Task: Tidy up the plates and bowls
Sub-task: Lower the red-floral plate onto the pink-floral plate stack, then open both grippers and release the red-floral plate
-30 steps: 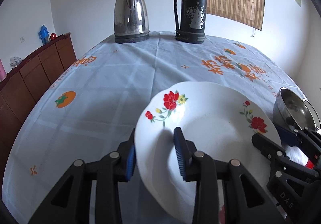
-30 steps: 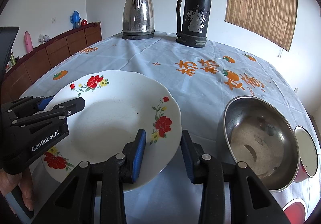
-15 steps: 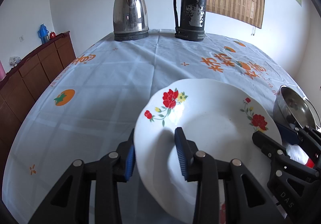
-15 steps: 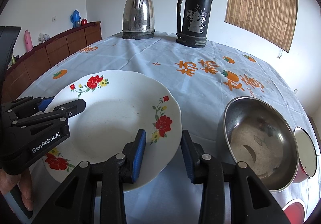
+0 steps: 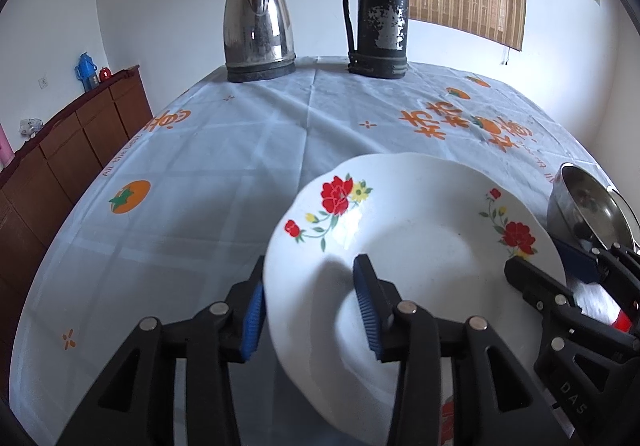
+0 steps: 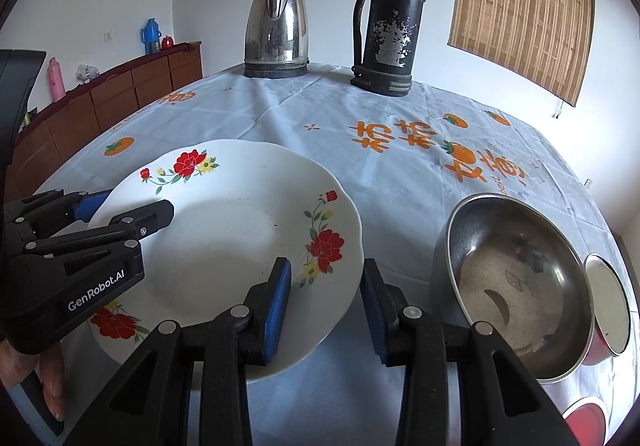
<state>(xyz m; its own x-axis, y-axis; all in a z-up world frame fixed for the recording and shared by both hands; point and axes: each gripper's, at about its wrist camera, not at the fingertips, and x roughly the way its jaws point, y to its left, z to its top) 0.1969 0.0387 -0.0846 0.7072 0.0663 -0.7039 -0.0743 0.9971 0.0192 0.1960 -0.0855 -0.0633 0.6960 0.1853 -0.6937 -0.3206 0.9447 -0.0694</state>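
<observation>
The left gripper (image 5: pixel 310 302) stands open with the plate (image 5: pixel 420 242) rim between its pads, not clamped; the right gripper (image 6: pixel 326 298) is likewise open astride the plate's (image 6: pixel 236 246) opposite rim; a steel bowl (image 6: pixel 516 286) sits just right of it; kettle (image 6: pixel 278 34) and flask (image 6: pixel 390 26) stand far ahead on the table (image 6: pixel 400 174).

White plate (image 6: pixel 224 246) with red flowers, pale blue tablecloth (image 6: pixel 400 174) with orange print

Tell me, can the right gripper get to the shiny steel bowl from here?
Probably yes. The right gripper straddles the white flowered plate's rim, open; the steel bowl sits just beside it, nothing between.
</observation>
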